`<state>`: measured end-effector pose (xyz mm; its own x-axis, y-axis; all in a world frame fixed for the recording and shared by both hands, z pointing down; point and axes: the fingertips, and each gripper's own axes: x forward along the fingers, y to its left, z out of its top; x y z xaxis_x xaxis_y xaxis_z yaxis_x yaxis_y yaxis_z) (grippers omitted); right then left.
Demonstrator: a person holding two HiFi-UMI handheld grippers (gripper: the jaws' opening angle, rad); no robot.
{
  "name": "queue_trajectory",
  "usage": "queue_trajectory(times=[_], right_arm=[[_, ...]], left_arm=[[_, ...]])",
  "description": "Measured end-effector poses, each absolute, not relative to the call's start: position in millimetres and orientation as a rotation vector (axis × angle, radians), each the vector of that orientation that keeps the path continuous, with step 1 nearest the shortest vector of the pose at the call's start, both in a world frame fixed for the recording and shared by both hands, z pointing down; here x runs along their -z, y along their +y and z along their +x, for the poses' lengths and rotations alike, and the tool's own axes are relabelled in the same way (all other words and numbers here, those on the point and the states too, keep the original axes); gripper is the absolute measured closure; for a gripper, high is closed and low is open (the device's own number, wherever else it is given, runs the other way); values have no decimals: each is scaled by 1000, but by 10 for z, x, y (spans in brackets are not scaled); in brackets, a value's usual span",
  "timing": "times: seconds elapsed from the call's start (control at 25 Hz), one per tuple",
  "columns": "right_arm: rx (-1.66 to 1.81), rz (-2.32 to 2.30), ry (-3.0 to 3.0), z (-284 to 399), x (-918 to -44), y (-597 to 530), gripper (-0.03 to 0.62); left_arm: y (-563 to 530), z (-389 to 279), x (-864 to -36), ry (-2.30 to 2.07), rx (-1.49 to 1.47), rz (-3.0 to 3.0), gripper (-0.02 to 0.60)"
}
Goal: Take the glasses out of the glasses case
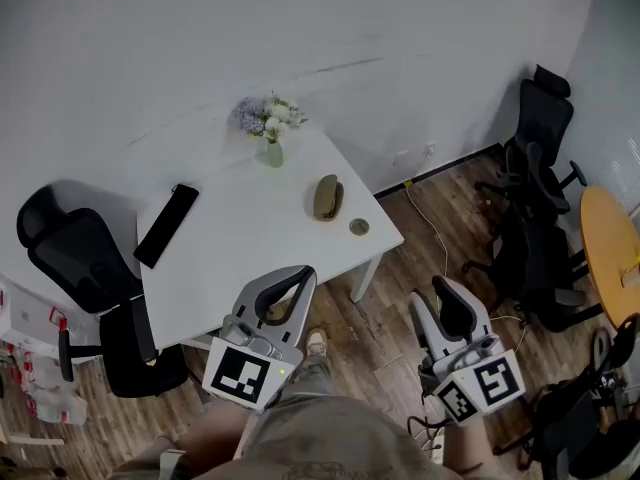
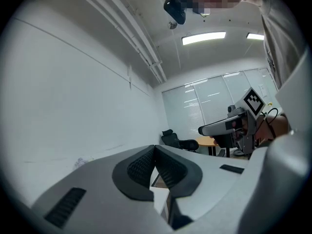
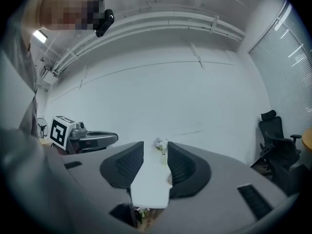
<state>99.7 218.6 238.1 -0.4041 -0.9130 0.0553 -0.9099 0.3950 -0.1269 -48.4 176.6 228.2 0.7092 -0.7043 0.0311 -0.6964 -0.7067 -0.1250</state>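
An olive-brown oval glasses case (image 1: 327, 197) lies closed on the white table (image 1: 250, 258), near its right side. My left gripper (image 1: 299, 274) hovers at the table's near edge, well short of the case, its jaws shut with nothing between them (image 2: 155, 150). Over the wooden floor to the right of the table is my right gripper (image 1: 447, 286), open and empty. In the right gripper view (image 3: 155, 152) the table top (image 3: 148, 186) shows through the gap between the jaws. No glasses are visible.
A small vase of flowers (image 1: 270, 126) stands at the table's far edge. A long black flat object (image 1: 167, 224) lies at its left and a small round object (image 1: 359, 227) near the right corner. Black office chairs (image 1: 75, 258) (image 1: 535, 168) flank the table, and a round wooden table (image 1: 610, 253) is at far right.
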Motion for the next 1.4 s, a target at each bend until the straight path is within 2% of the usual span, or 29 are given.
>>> queue_trajectory(times=[0.72,1.4], right_arm=[[478,-1757,2702,790,-3089,-225,430],[694,-1750,2761,786,-3708,-838,430]], left_arm=[[-574,-529,-2904,1094,355,-2865,566],[-1058,-404,-3510,1115,506,-2943,566]])
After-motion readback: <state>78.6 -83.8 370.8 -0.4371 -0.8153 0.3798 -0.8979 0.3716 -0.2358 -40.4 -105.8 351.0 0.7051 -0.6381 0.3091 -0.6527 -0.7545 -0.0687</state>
